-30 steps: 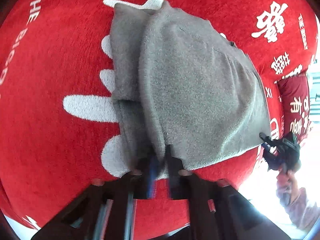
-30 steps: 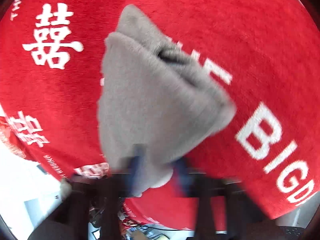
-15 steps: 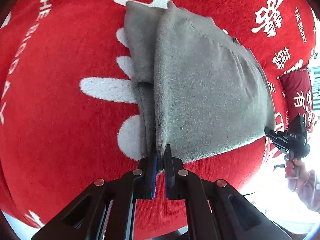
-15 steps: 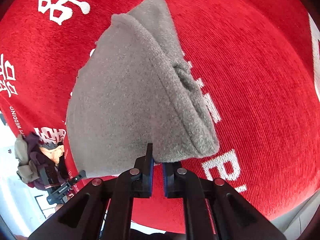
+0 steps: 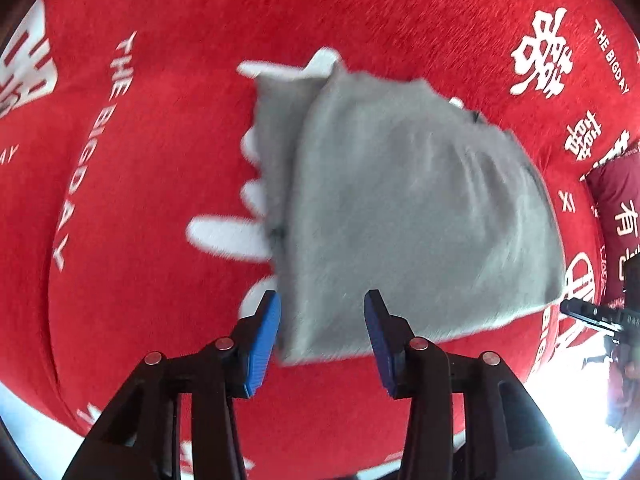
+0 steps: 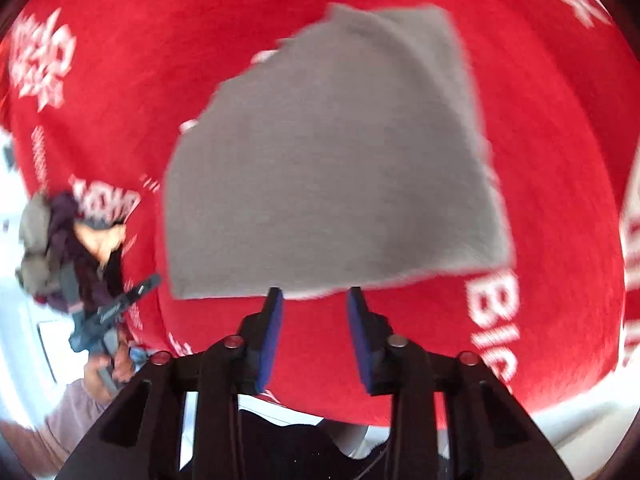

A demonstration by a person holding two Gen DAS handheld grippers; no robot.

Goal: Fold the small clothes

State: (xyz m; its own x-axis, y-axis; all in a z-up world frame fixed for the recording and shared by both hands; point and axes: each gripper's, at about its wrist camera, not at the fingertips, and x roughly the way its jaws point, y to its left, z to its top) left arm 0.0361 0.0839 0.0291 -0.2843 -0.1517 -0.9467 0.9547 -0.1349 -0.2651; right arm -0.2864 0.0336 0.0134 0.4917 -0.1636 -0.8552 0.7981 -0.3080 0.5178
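Bare red cloth (image 5: 160, 240) lies open all around the folded grey garment (image 5: 420, 220), the only obstacle.

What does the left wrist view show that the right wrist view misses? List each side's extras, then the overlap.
Left wrist only: the left gripper open, its jaws just spread, the garment's corner between them but not pinched; a narrower grey layer sticking out at the garment's left; a dark red cushion at the right edge.

Right wrist only: the right gripper open, jaws just spread, nothing between them; a hand holding the other gripper.

Both: the folded grey garment on the red cloth with white lettering.
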